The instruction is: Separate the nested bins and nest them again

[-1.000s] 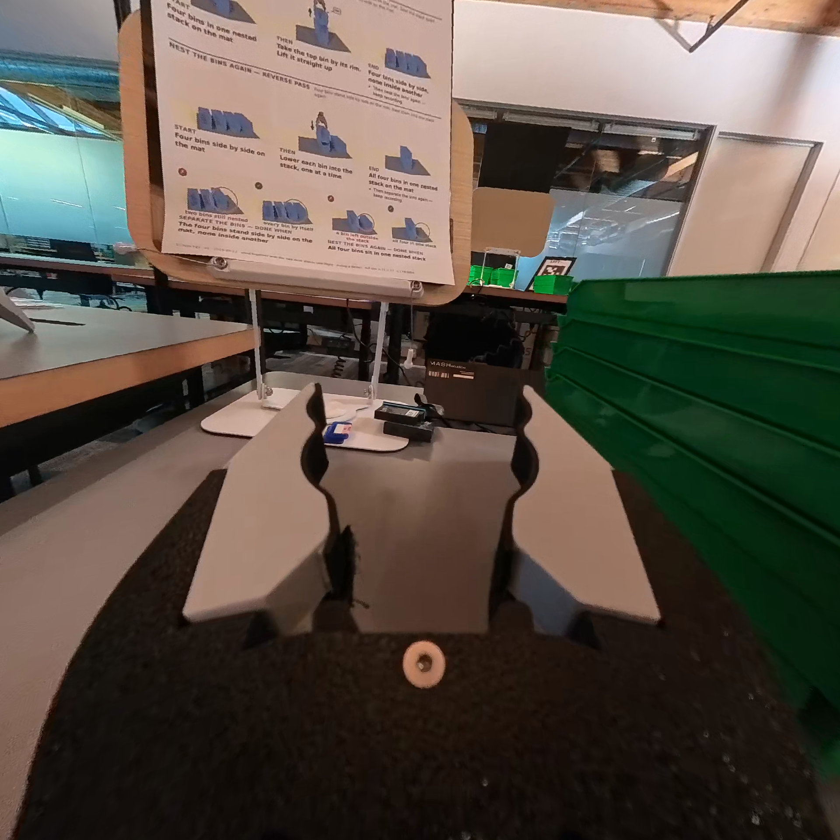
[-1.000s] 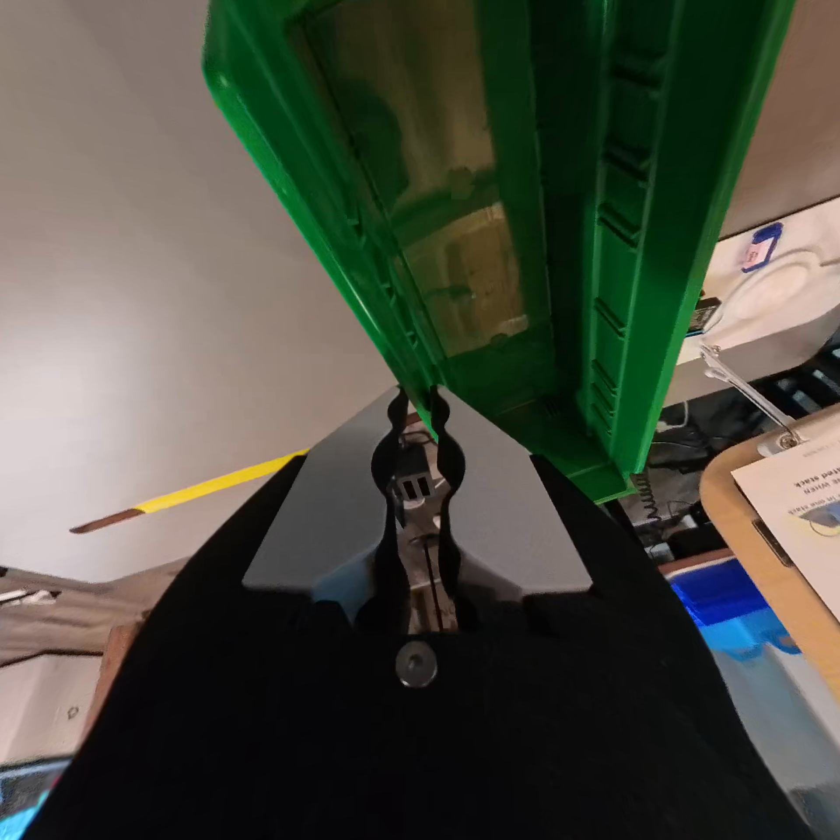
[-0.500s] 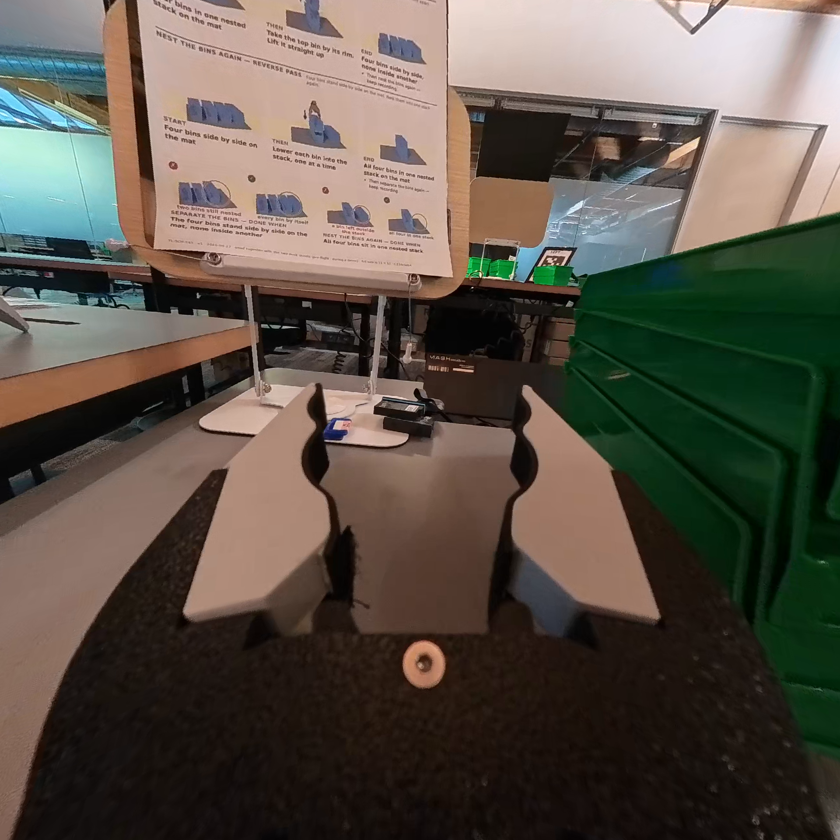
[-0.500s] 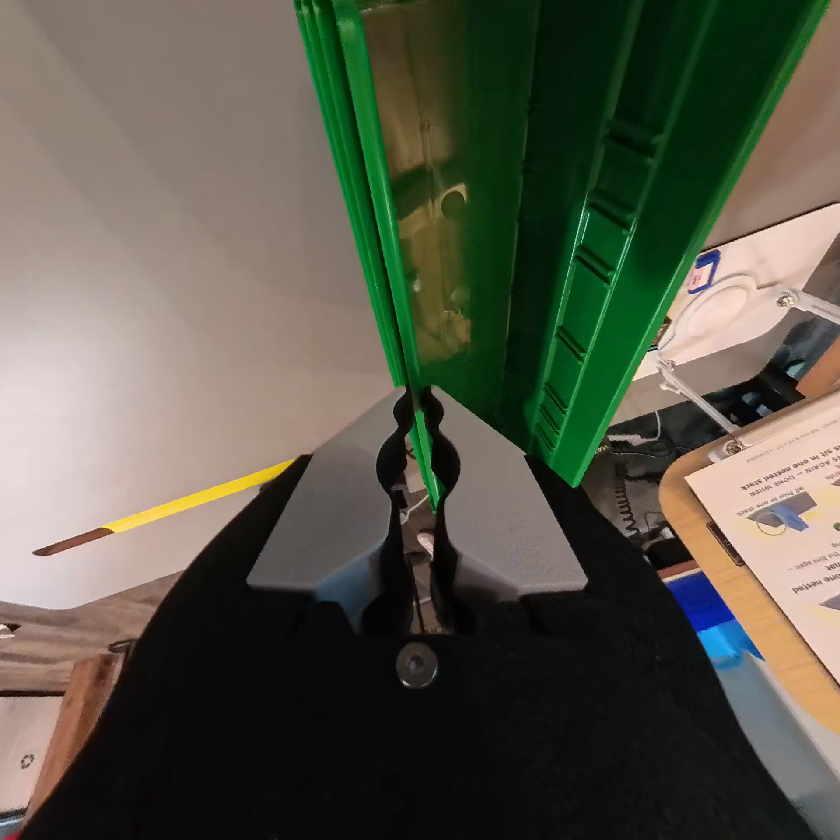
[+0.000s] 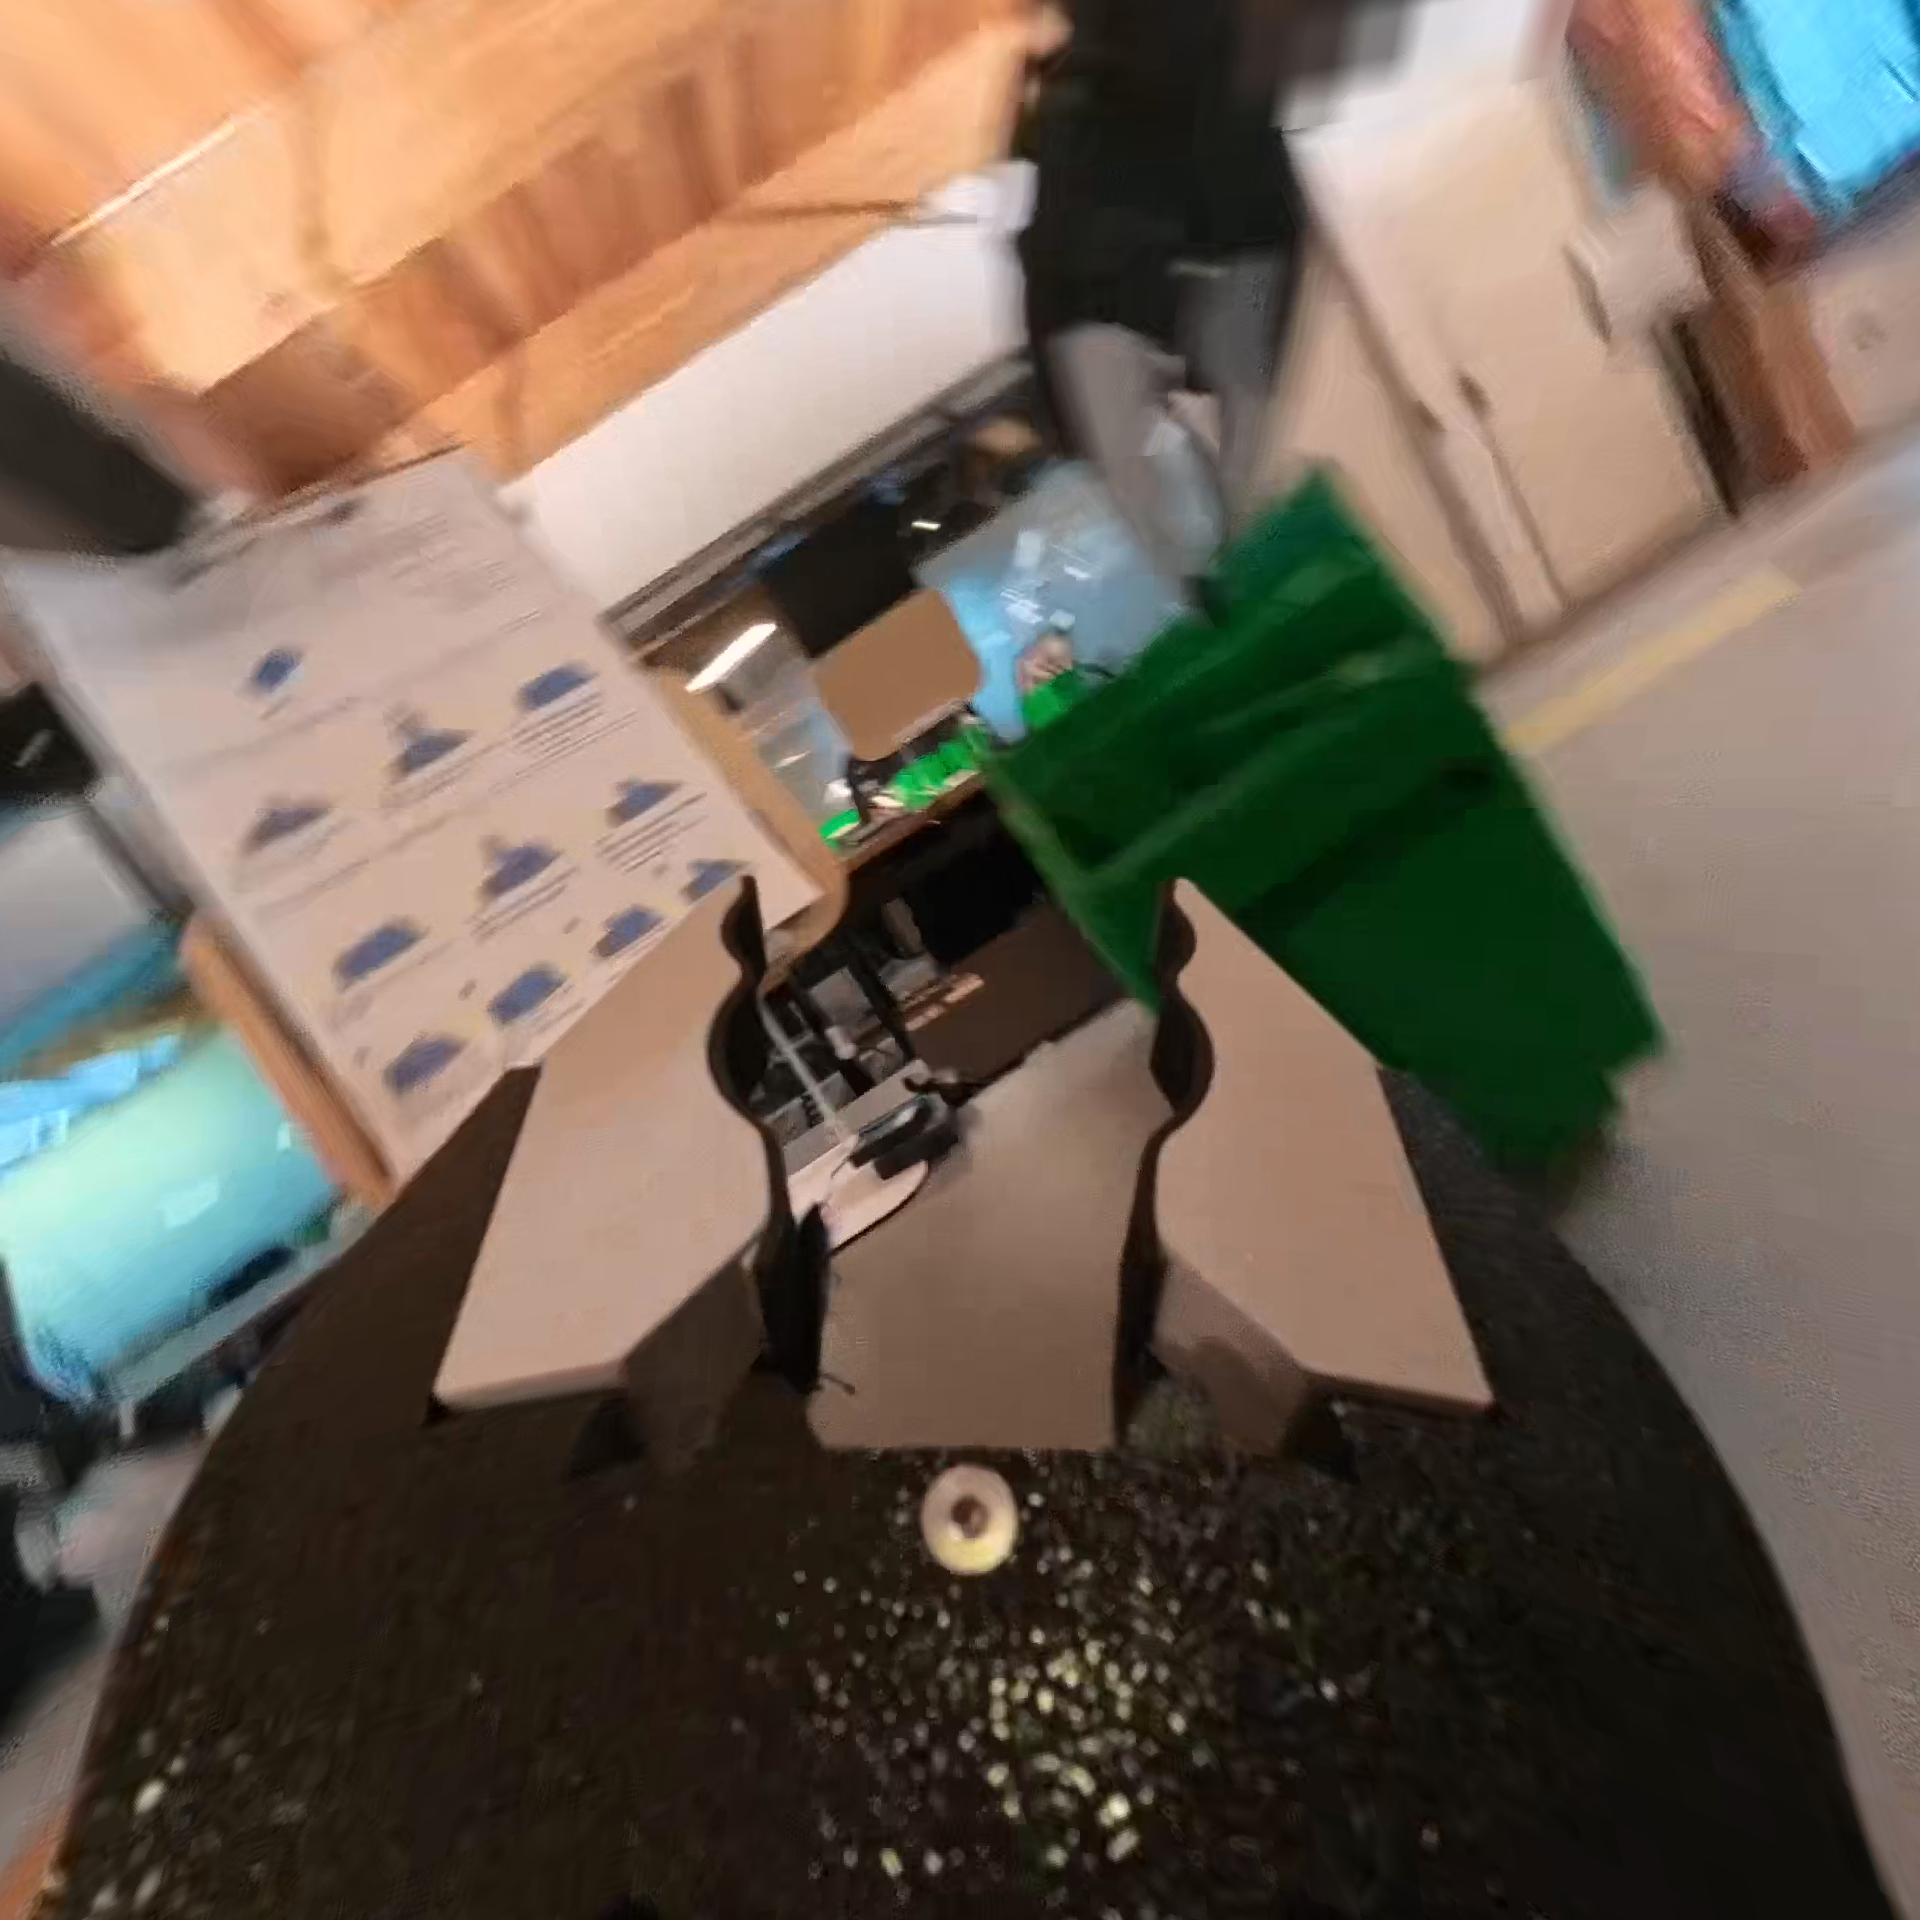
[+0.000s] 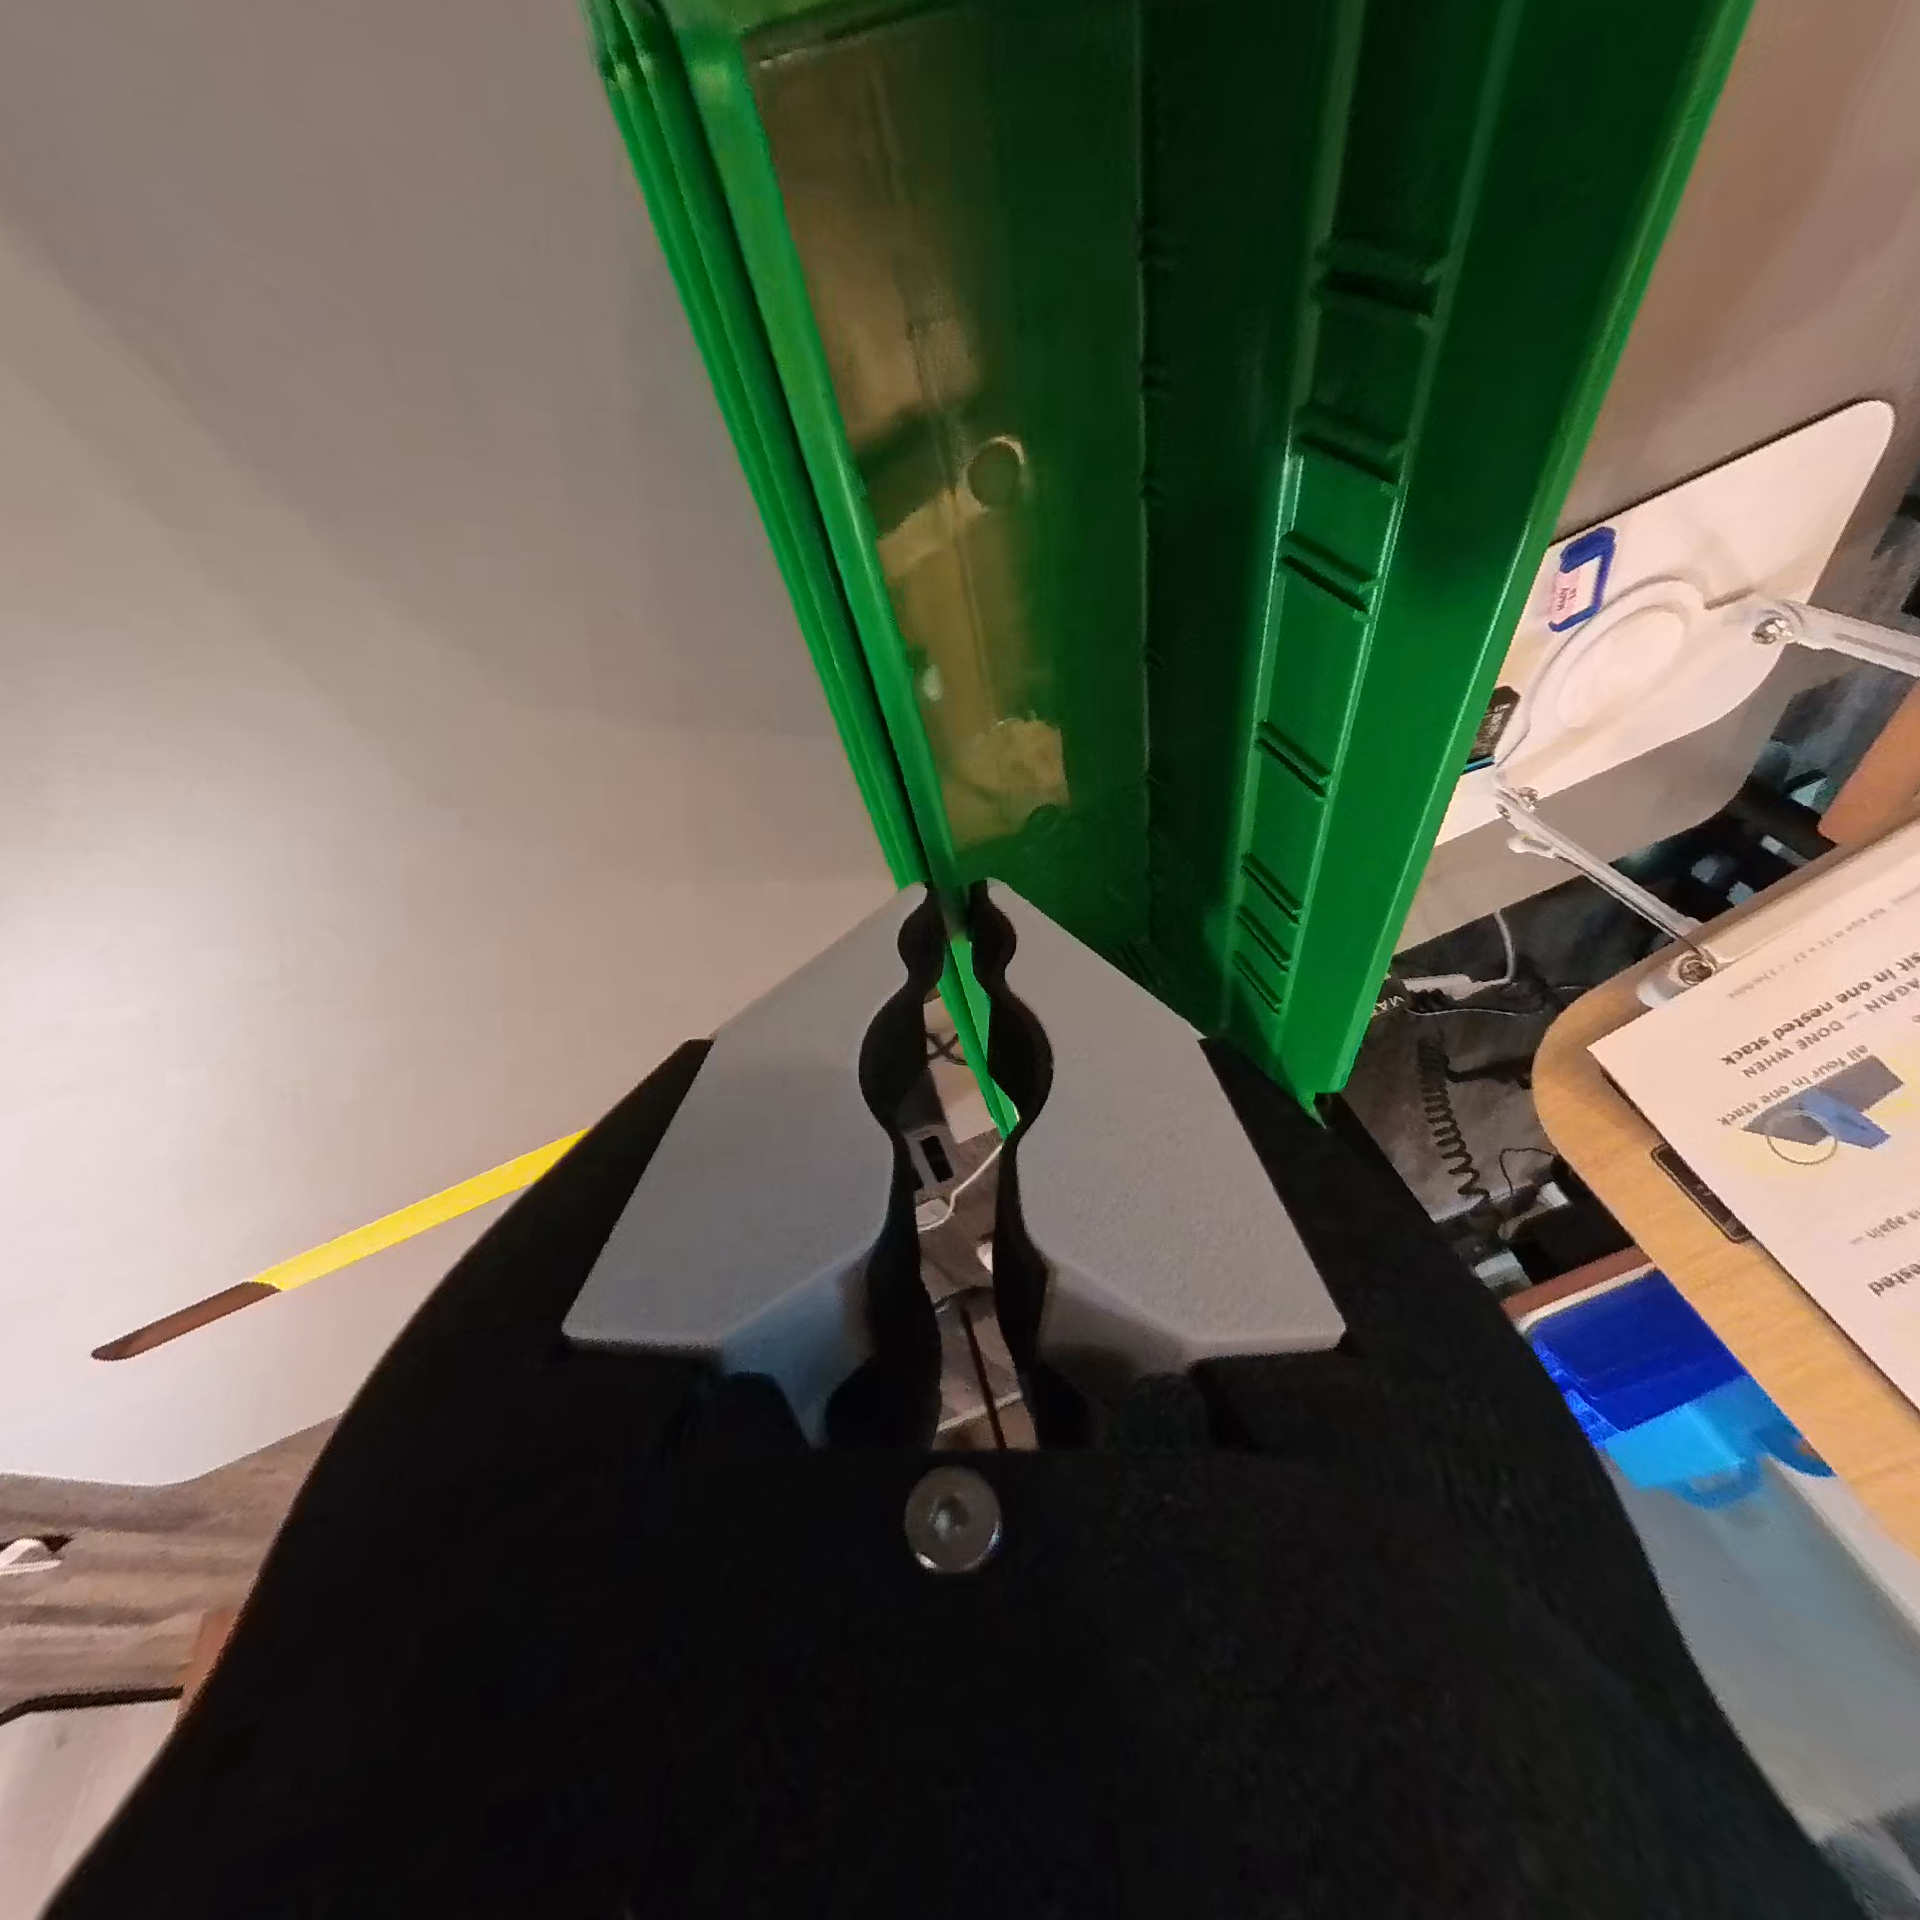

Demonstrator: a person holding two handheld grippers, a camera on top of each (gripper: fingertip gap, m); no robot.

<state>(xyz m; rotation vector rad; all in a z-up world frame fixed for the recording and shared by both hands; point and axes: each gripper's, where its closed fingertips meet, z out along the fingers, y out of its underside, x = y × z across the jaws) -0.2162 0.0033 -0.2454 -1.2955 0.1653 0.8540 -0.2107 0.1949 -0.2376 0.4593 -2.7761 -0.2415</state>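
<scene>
Right gripper (image 6: pixel 961 914) is clamped on the thin wall of the green bins (image 6: pixel 1195 520), which run straight ahead along its fingers; left gripper (image 5: pixel 961 914) has its fingers apart and empty, the blurred bins (image 5: pixel 1330 831) ahead and to its right; right is nearer.

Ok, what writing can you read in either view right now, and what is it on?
Instruction sheet, right wrist view: printed lines, upside down; I don't transcribe writing.
Same sheet, left wrist view: motion-blurred, unreadable.
Blue-and-white tag on the white base: too small.
Green bins: no writing visible.
</scene>
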